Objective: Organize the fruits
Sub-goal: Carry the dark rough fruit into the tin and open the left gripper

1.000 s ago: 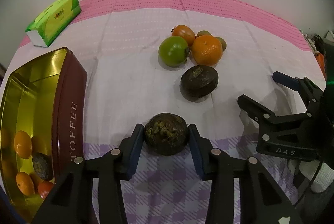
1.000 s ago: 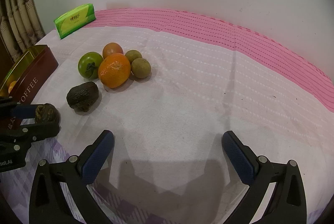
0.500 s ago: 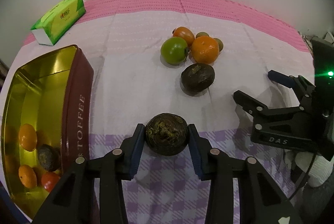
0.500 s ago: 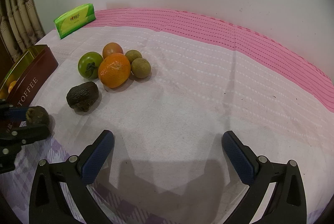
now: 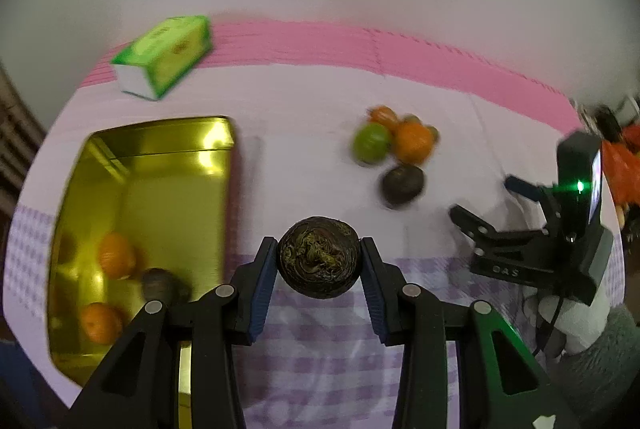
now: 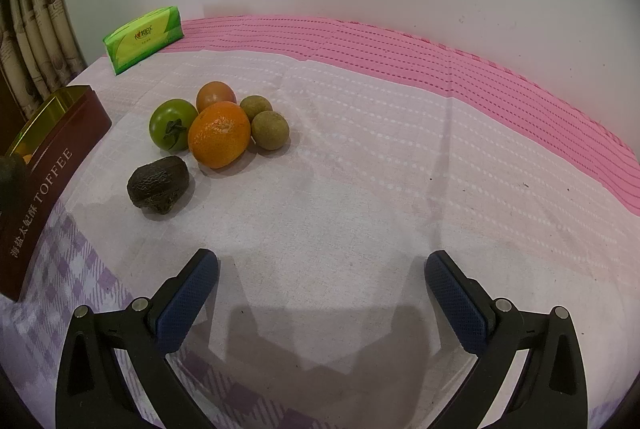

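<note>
- While I watch through the left wrist camera, my left gripper point(image 5: 319, 263) pinches a dark, wrinkled round fruit point(image 5: 319, 256) between its blue pads, one pad pressed on each side, and the fruit is clear of the cloth.
- Just left of that fruit stands the open toffee tin point(image 5: 224, 189), gold inside and maroon outside; I see two small oranges point(image 5: 116, 255) and one dark fruit lying in it.
- On the right wrist view my right gripper point(image 6: 322, 293) stands spread wide over bare cloth, with nothing between its pads.
- Near the middle of the tablecloth point(image 6: 360, 189) sits a tight cluster: a large orange point(image 6: 219, 134), touching a green tomato point(image 6: 173, 124), with a reddish tomato point(image 6: 216, 95) behind them and two small brownish-green round fruits point(image 6: 270, 130) on the orange's right.
- A dark avocado point(image 6: 158, 184) lies alone just in front of that cluster, between it and the tin.
- A green tissue pack point(image 6: 144, 39) rests at the far left by the pink border, well apart from the fruit.
</note>
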Available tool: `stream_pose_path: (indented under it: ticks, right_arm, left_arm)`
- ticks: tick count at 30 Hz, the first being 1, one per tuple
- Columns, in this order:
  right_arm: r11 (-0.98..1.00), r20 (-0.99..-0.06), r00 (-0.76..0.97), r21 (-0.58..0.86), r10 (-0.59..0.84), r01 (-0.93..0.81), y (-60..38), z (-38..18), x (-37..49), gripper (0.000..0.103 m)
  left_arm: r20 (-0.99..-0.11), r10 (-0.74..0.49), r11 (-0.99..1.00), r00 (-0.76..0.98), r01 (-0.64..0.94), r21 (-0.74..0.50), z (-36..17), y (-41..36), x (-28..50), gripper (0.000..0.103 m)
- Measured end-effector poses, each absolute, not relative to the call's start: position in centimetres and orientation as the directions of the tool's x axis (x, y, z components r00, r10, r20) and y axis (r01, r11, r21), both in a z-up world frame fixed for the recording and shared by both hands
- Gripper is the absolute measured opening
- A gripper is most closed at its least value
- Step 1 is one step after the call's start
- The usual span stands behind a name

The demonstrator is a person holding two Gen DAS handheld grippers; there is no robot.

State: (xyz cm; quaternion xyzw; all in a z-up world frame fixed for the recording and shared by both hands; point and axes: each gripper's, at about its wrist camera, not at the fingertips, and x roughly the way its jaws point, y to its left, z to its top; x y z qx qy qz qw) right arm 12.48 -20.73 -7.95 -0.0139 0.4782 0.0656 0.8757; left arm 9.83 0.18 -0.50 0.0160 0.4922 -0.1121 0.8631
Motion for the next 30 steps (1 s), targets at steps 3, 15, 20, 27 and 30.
stream_pose_path:
  ticks: [3,15,20,27,30]
  right_arm:
    - [0.991,-0.839,0.534,0.038,0.101,-0.128,-20.7,-7.9,12.5,0.103]
    - [0.991,-0.84,0.533,0.038,0.101,-0.128,-20.7,-7.9,12.5,0.103]
    - [0.991,-0.84,0.533,0.038,0.101,-0.129,-20.7,-7.9,12.5,0.103]
    - [0.991,-0.84,0.533,0.038,0.101,-0.129,-20.7,-7.9,12.5,0.103]
    - [0.991,-0.84,0.533,0.038,0.101,-0.129,-20.7,-7.9,12.5,0.103]
  left_arm:
    - [-0.845,-0.152,0.983,0.513,0.163,-0.078,0.2,2.6,9.6,0.037]
    - [-0.867,-0.023,0.998,0.497,-0.04,-0.049,-0.9,12.2,9.2,0.037]
    - [-0.884,-0.008,0.998,0.468,-0.055,-0.038,-2.4,12.9,9.0,0.037]
    - [-0.894,0.001,0.997,0.449,-0.071,-0.034,-3.7,13.4,8.9,0.037]
    - [-0.895,0.01,0.997,0.446,-0.076,-0.027,-4.0,13.7,9.1,0.037]
